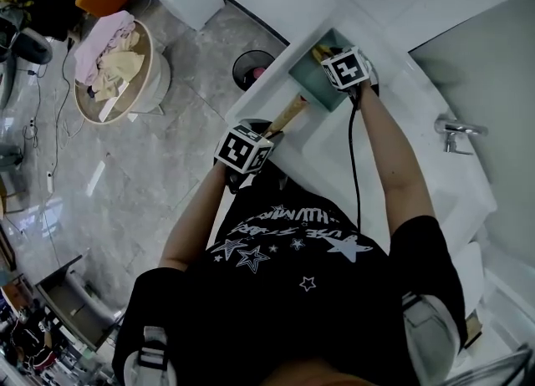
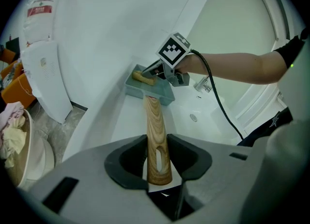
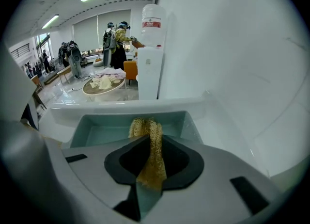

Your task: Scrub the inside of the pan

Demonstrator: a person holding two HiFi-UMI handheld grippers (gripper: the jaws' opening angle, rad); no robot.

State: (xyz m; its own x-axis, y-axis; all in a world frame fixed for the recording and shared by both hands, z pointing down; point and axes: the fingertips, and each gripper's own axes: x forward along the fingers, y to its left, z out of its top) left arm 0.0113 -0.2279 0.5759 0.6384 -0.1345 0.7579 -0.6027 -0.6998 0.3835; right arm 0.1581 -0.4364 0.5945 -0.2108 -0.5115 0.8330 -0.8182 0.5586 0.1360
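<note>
A square teal pan with a wooden handle rests on the rim of a white tub. My left gripper is shut on the end of the handle, with both pads pressed against the wood. In the left gripper view the pan lies straight ahead. My right gripper is shut on a yellow mesh scrubber, whose free end hangs into the pan against its far wall. From the head view the right gripper is over the pan's far side.
A chrome faucet stands at the tub's right and a drain lies in its floor. On the floor are a round basket of cloths and a dark bin. A water dispenser and people are beyond the tub.
</note>
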